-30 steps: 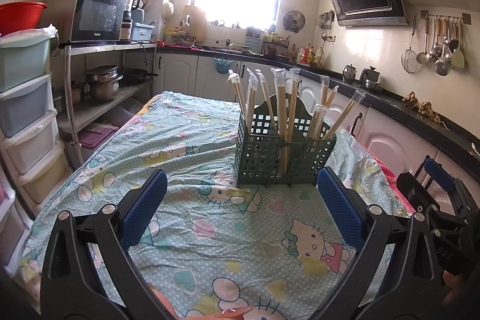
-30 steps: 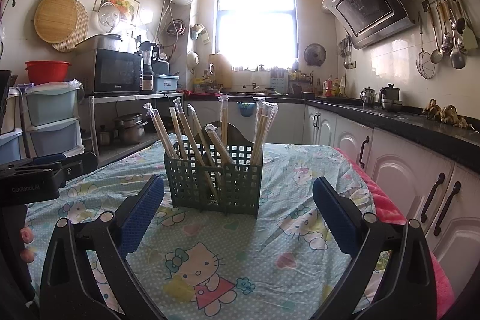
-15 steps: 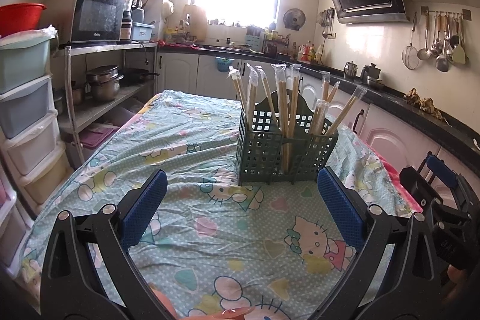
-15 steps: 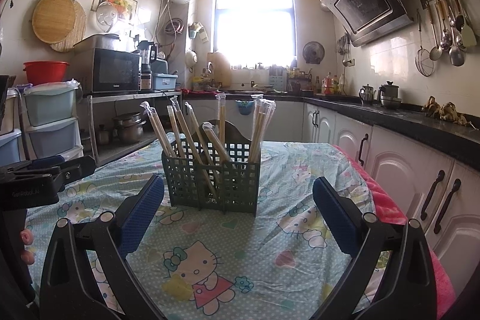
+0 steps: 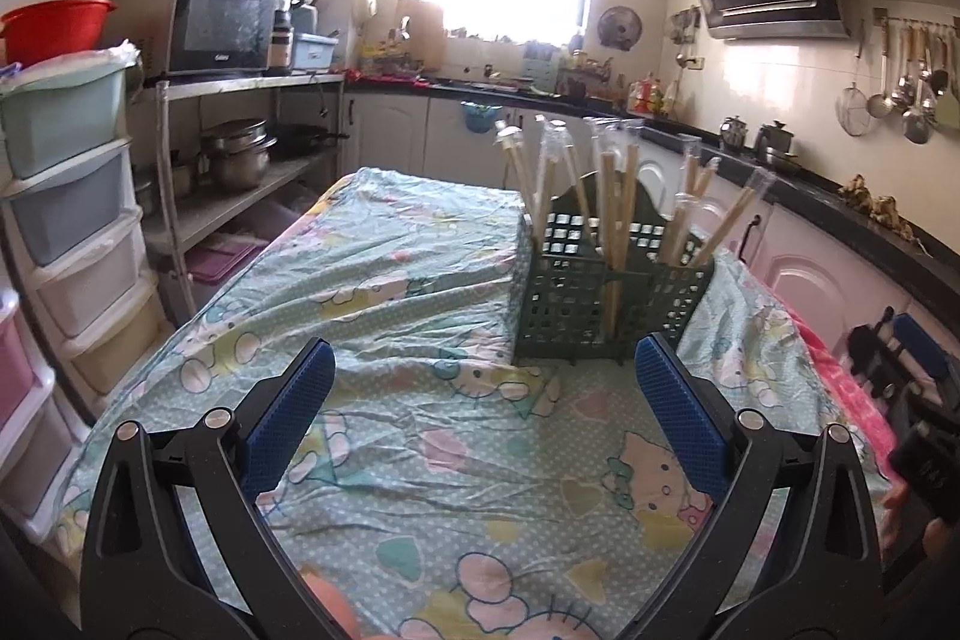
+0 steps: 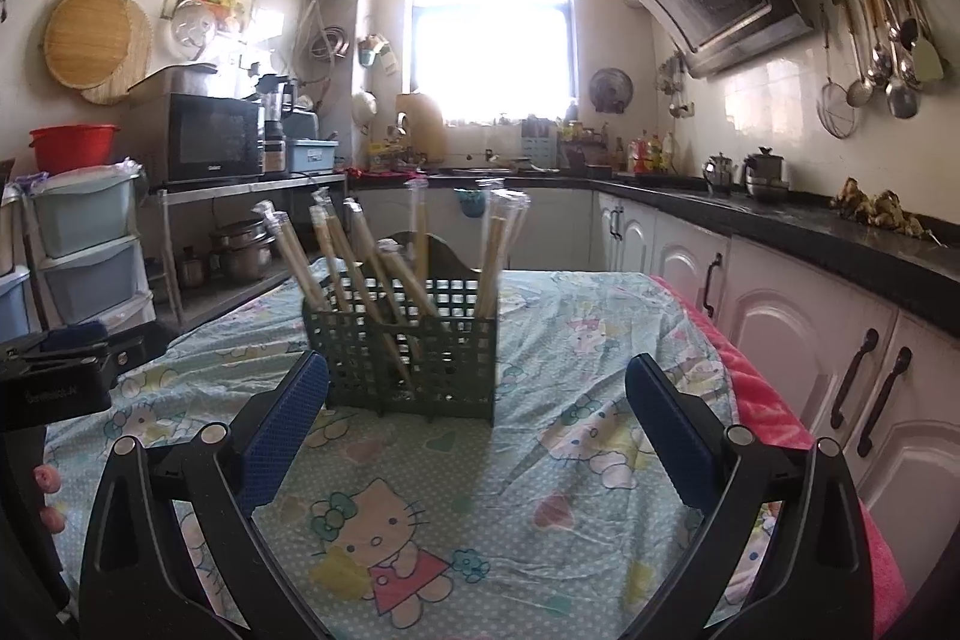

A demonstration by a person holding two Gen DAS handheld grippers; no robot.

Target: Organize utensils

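While spread wide and empty, left gripper [image 5: 483, 394] and right gripper [image 6: 480, 400] facing chopstick-filled green basket [image 6: 402, 346] on tablecloth [image 6: 570, 460].

Chopsticks [image 6: 384, 274] in caddy [image 6: 414, 352], on tablecloth [image 6: 540, 490]; shelving unit [image 6: 240, 196] left, counter [image 6: 810, 232] right.

Microwave [image 6: 213, 137], red basin [image 6: 73, 147], patterned tablecloth [image 6: 576, 352].
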